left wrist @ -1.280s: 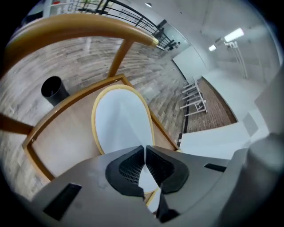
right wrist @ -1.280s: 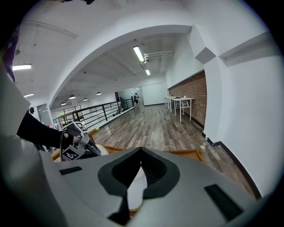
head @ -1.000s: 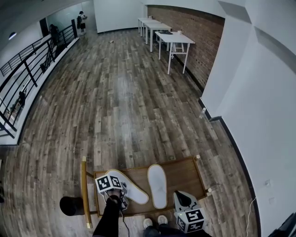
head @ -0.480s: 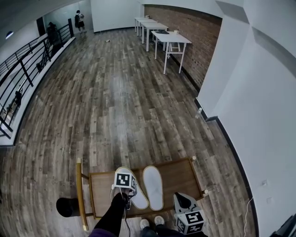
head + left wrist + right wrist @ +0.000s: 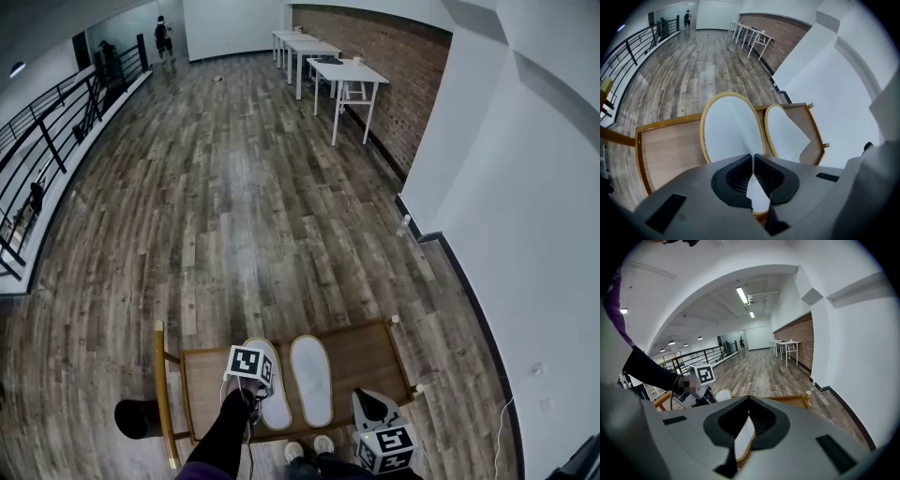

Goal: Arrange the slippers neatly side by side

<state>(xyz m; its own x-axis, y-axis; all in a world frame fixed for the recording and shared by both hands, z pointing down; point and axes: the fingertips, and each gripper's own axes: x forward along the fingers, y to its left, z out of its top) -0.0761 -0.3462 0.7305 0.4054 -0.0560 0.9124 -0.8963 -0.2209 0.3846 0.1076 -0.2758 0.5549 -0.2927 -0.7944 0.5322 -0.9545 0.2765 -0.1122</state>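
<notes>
Two white slippers lie sole-up on a low wooden table [image 5: 367,358]. The left slipper [image 5: 278,405] and right slipper [image 5: 311,380] lie parallel, close together, toes pointing away from me. My left gripper [image 5: 255,384] is shut on the near end of the left slipper [image 5: 729,129], its jaws meeting over the rim [image 5: 753,158]. The right slipper [image 5: 785,133] lies just right of it. My right gripper [image 5: 373,405] hovers by the table's front right corner, shut, apart from both slippers. In the right gripper view a slipper edge [image 5: 744,437] shows behind the shut jaws [image 5: 749,401].
A black round object [image 5: 139,418] and a wooden rail [image 5: 159,394] stand left of the table. My shoes [image 5: 309,448] are at its front edge. A white wall [image 5: 525,234] runs on the right, a black railing [image 5: 56,131] far left, white tables [image 5: 347,73] far back.
The left slipper has swung from a slant to lie straight beside the right slipper, carried by my left gripper, which moved right. The right gripper has stayed put.
</notes>
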